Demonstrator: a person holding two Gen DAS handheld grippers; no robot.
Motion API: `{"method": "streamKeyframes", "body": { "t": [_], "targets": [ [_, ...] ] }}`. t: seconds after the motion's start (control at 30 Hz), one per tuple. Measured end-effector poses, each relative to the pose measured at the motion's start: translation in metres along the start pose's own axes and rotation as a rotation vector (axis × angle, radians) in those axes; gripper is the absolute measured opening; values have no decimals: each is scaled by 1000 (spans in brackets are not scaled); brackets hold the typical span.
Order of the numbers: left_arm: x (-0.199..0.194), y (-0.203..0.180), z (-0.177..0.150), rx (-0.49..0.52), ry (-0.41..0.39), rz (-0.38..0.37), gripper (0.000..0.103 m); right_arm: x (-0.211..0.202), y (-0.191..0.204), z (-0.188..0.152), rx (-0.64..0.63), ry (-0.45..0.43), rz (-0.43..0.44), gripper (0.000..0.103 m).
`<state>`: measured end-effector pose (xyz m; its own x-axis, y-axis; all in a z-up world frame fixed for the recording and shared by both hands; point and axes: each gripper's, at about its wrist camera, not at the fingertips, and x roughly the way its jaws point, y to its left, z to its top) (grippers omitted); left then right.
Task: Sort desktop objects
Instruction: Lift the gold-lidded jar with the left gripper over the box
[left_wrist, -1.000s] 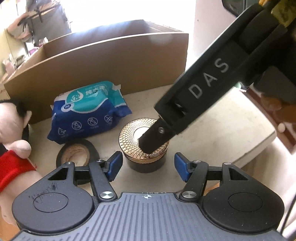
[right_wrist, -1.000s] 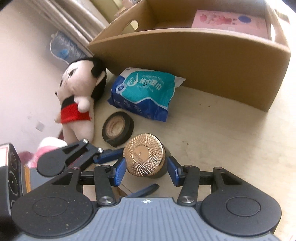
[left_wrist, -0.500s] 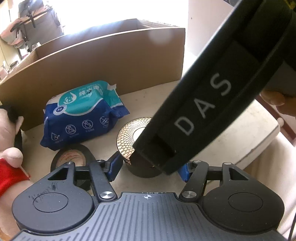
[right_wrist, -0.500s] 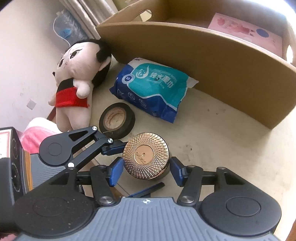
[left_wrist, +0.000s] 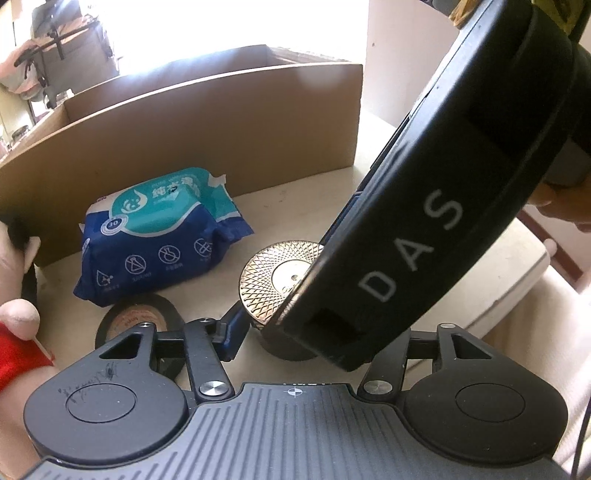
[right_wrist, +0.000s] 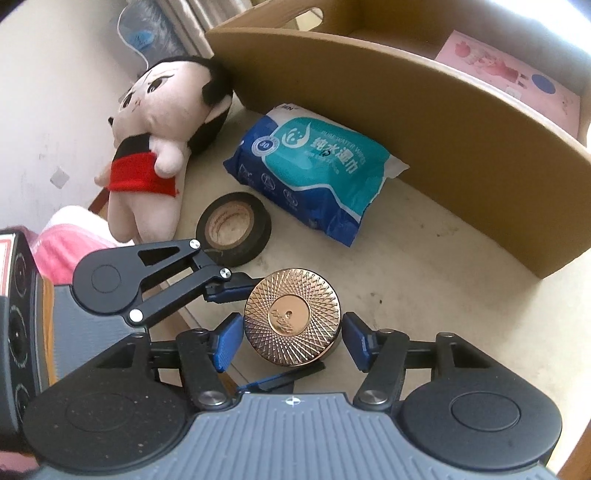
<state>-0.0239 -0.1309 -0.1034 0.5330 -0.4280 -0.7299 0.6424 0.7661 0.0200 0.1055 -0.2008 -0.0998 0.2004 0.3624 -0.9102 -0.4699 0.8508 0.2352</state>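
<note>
A round jar with a gold patterned lid (right_wrist: 291, 316) stands on the beige desk; it also shows in the left wrist view (left_wrist: 275, 282). My right gripper (right_wrist: 291, 341) is open, its blue pads either side of the jar, not touching. My left gripper (left_wrist: 295, 332) is open around the same jar from the other side; its left pad (left_wrist: 231, 332) shows, its right one is hidden behind the black body of the right gripper (left_wrist: 424, 221). The left gripper's fingers (right_wrist: 229, 288) reach the jar in the right wrist view.
A black tape roll (right_wrist: 233, 228), a blue wet-wipes pack (right_wrist: 314, 170) and a plush doll (right_wrist: 162, 133) lie left of the jar. A cardboard box (right_wrist: 424, 118) holding a pink item (right_wrist: 506, 74) stands behind. The desk edge (left_wrist: 517, 280) is at the right.
The right gripper has moved closer and higher over the jar, its body now covering more of the left wrist view. Both grippers stay open around the jar.
</note>
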Motion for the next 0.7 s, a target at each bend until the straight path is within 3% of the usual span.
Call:
{"method": "streamKeyframes", "body": {
  "t": [0.17, 0.7],
  "targets": [
    [-5, -11, -4, 48, -15, 3, 56, 0, 7, -6, -78, 29, -42, 62],
    [-29, -53, -17, 93, -67, -27, 58, 0, 8, -6, -114, 26, -34, 60]
  ]
}}
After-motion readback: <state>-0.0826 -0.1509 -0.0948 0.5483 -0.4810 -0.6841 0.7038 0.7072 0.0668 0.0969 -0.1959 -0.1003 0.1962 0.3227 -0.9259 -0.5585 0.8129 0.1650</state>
